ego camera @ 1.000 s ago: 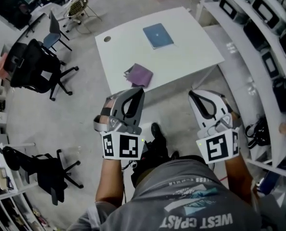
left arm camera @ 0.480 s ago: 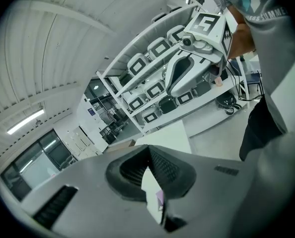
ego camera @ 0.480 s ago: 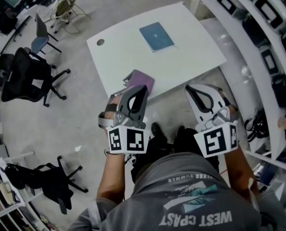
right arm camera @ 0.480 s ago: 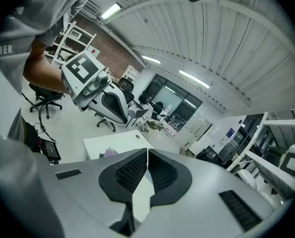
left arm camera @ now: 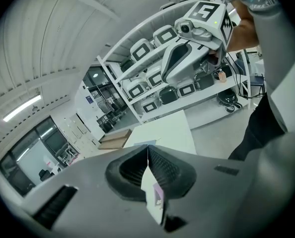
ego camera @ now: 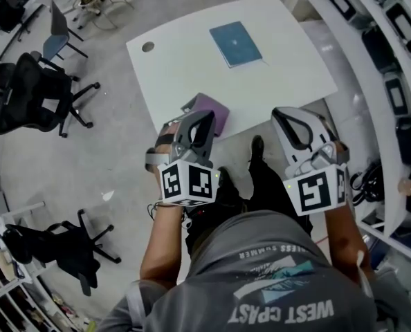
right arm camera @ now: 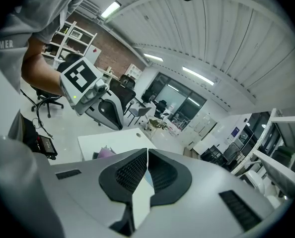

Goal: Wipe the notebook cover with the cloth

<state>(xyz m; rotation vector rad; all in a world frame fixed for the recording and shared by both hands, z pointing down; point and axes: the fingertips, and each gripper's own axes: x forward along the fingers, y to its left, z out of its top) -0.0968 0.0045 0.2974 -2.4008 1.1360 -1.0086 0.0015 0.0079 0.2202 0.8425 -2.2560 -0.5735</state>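
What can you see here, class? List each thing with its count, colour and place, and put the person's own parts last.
table: one, white, upper middle of the head view
notebook: one, blue, closed, flat on the far part of the table
cloth: one, purple, at the table's near edge
office chairs: two, black, on the floor left of the table
shelving: one unit, white, along the right side
left gripper: one, grey, jaws shut, empty, just short of the cloth
right gripper: one, white, jaws shut, empty, near the table's near edge
T-shirt: one, grey, bottom of the head view
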